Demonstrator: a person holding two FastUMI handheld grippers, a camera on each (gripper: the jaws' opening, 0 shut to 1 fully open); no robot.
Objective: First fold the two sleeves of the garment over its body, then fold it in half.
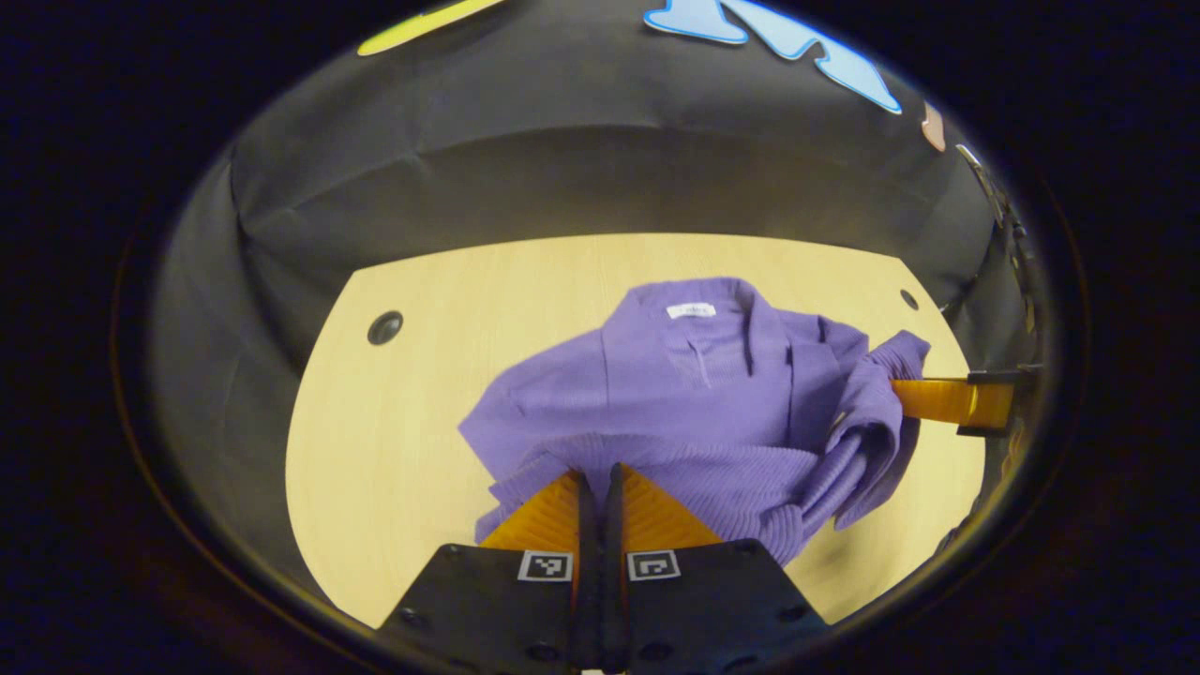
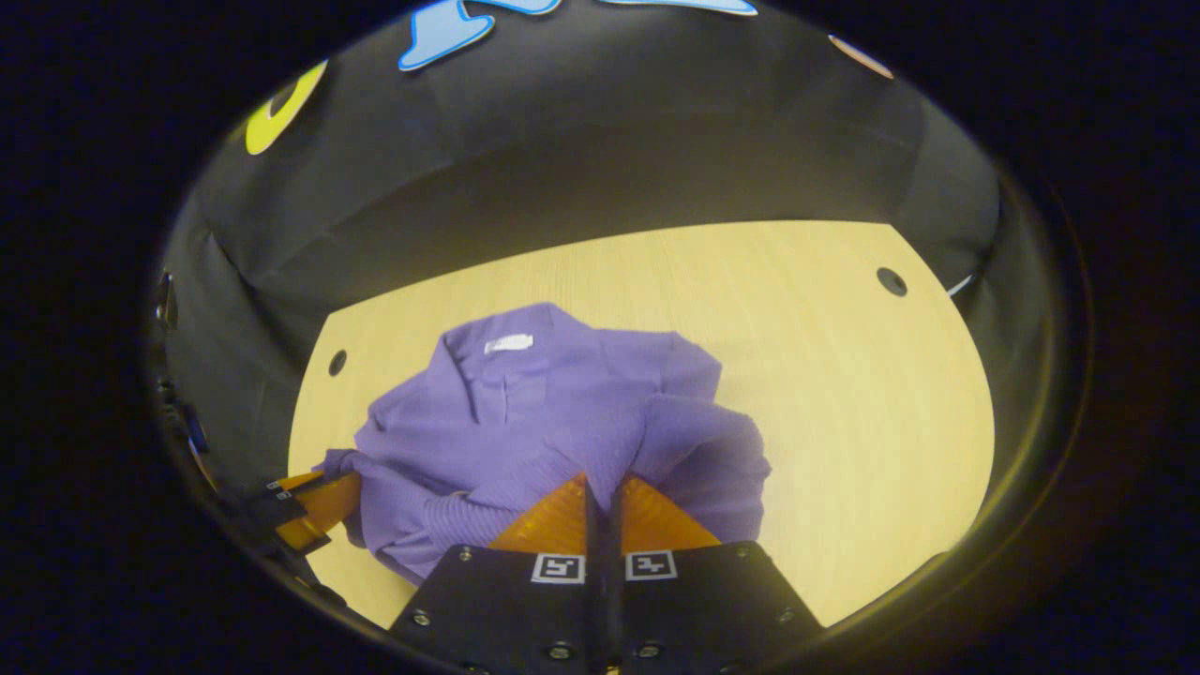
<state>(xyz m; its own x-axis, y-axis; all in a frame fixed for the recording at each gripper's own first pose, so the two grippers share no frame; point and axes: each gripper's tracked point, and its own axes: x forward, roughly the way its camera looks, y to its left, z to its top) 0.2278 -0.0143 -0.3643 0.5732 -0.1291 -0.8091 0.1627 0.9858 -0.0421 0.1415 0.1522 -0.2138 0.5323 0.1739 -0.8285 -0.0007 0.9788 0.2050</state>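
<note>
A purple knitted garment (image 1: 694,375) lies on a light wooden table (image 1: 422,394), its collar with a white tag (image 1: 691,310) at the far side. In the left gripper view my left gripper (image 1: 598,475) is shut on the ribbed hem at the near edge. My right gripper (image 1: 914,397) reaches in from the right, with a bunched corner of the hem draped over it. In the right gripper view my right gripper (image 2: 600,485) is shut on the hem of the garment (image 2: 525,412), which is raised and rumpled. The left gripper (image 2: 342,492) holds the other corner at lower left.
The table (image 2: 844,375) has bare wood to the right of the garment and behind the collar. Small round holes (image 1: 384,327) (image 2: 891,280) sit near its far corners. Black cloth walls close in the table on all far sides.
</note>
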